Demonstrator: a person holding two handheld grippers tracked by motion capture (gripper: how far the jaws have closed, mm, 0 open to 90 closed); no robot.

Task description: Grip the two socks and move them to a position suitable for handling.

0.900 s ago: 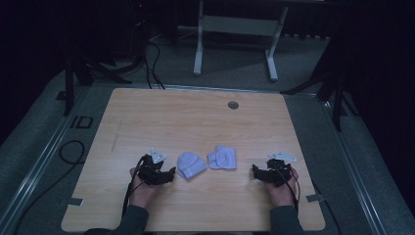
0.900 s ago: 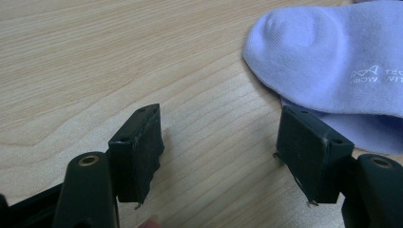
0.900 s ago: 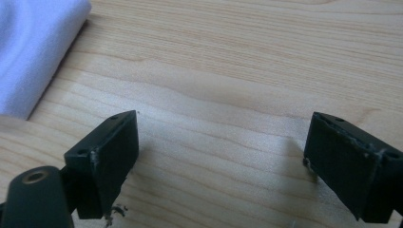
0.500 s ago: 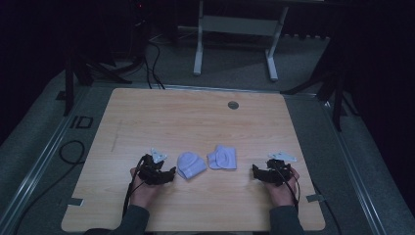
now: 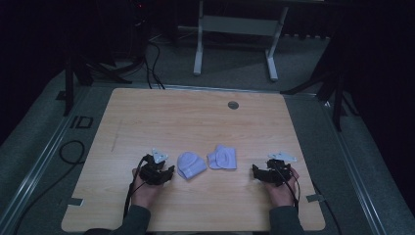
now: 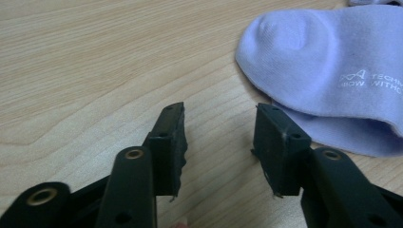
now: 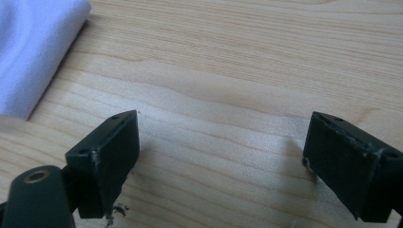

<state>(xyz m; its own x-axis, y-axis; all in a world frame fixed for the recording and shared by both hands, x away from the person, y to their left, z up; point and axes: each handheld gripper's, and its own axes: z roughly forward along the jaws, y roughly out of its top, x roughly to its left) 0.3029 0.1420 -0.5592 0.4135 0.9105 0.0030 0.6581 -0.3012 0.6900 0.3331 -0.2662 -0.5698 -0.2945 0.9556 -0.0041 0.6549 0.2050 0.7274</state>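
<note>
Two folded lilac socks lie side by side on the wooden table (image 5: 195,122): the left sock (image 5: 190,165) and the right sock (image 5: 222,157). My left gripper (image 5: 169,172) rests on the table just left of the left sock, open, with bare wood between its jaws. In the left gripper view (image 6: 219,142) that sock (image 6: 328,71) lies ahead to the right, white lettering on it. My right gripper (image 5: 255,171) sits right of the right sock, open wide and holding nothing. In the right gripper view (image 7: 221,156) a sock edge (image 7: 33,47) shows at the upper left.
A round grey grommet (image 5: 233,105) sits near the table's far edge. Beyond the table stand a white desk frame (image 5: 235,29) and black stand legs (image 5: 337,93). Cables (image 5: 68,152) trail on the floor at the left.
</note>
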